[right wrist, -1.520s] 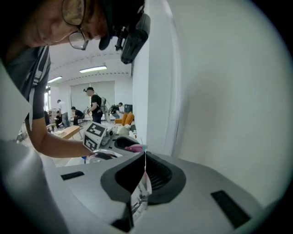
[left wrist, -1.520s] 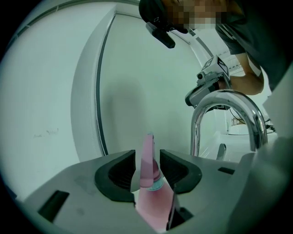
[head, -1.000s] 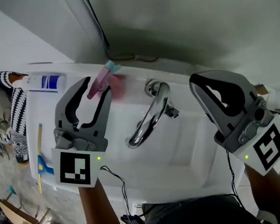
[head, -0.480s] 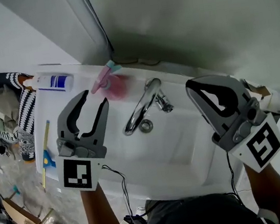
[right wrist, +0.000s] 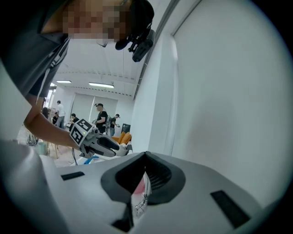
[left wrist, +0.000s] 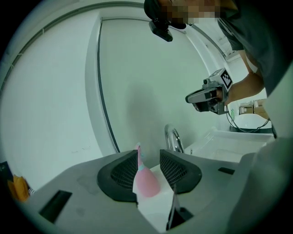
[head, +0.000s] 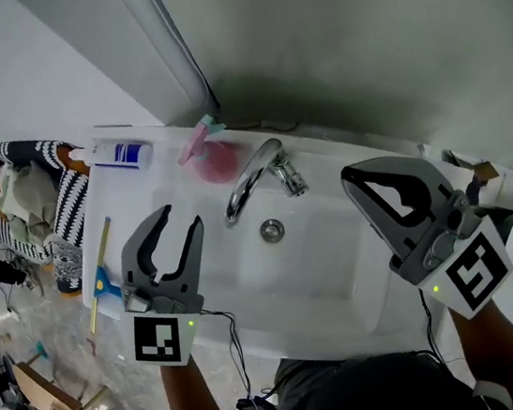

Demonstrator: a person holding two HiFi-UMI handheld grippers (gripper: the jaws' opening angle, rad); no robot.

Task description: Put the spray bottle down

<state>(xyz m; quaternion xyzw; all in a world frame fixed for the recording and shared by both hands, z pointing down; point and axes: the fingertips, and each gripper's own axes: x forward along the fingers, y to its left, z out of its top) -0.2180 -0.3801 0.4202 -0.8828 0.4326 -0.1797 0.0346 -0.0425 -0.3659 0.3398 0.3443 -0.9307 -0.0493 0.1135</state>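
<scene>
The spray bottle (head: 210, 156) stands on the sink's (head: 349, 321) back rim, just left of the tap (head: 253, 179) and free of both tongs. The set-down looks done; next is only keeping clear of it. The left tongs (head: 181, 217) gape wide and empty; the right tongs (head: 351, 176) are pressed together on nothing. There is one spray bottle, one tap and one white bottle (head: 121, 154) lying flat.

Faucet (head: 251, 179) just beside spray bottle (head: 213, 160)

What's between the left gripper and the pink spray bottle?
Only bare white sink top lies between the left gripper and the spray bottle, shown in the head view.
</scene>
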